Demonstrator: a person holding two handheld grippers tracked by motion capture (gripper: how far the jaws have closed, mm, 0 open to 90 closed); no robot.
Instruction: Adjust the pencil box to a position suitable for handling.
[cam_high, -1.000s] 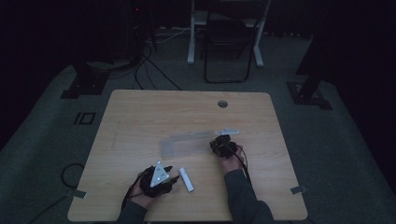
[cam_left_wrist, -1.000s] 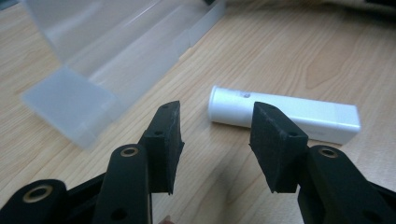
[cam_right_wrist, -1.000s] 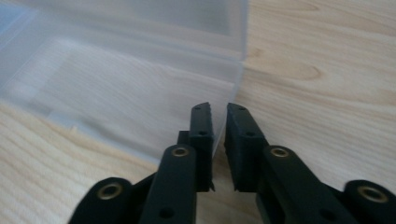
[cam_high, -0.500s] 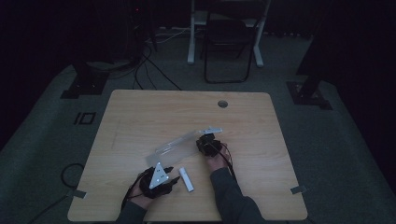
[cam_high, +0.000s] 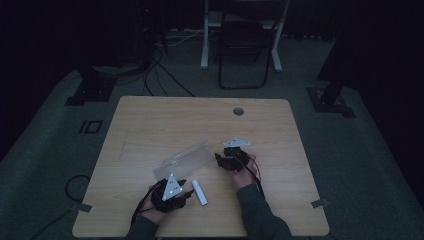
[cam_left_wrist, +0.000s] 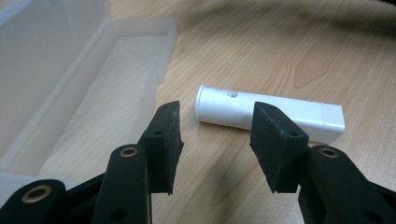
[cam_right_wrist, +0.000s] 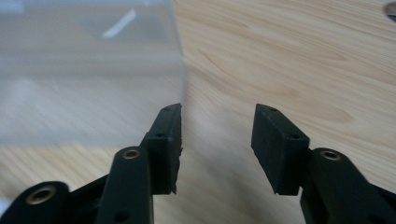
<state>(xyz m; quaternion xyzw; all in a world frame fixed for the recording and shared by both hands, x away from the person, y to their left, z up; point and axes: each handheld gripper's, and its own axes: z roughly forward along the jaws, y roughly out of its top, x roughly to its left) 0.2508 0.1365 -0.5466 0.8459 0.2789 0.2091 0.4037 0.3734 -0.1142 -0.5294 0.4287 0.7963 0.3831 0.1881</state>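
Resting near the front edge of the wooden table (cam_high: 150, 125), the left gripper (cam_left_wrist: 215, 140) has its jaws spread and holds nothing, with a white tube (cam_left_wrist: 261, 112) lying on the wood just beyond them. A clear plastic box (cam_high: 185, 159) lies open near the table's middle, just left of the right gripper (cam_right_wrist: 217, 140). That gripper's jaws are spread too, gripping nothing, its left jaw right at the box's edge.

The clear box (cam_right_wrist: 88, 70) is blurred and cut off by the right gripper view's left edge.
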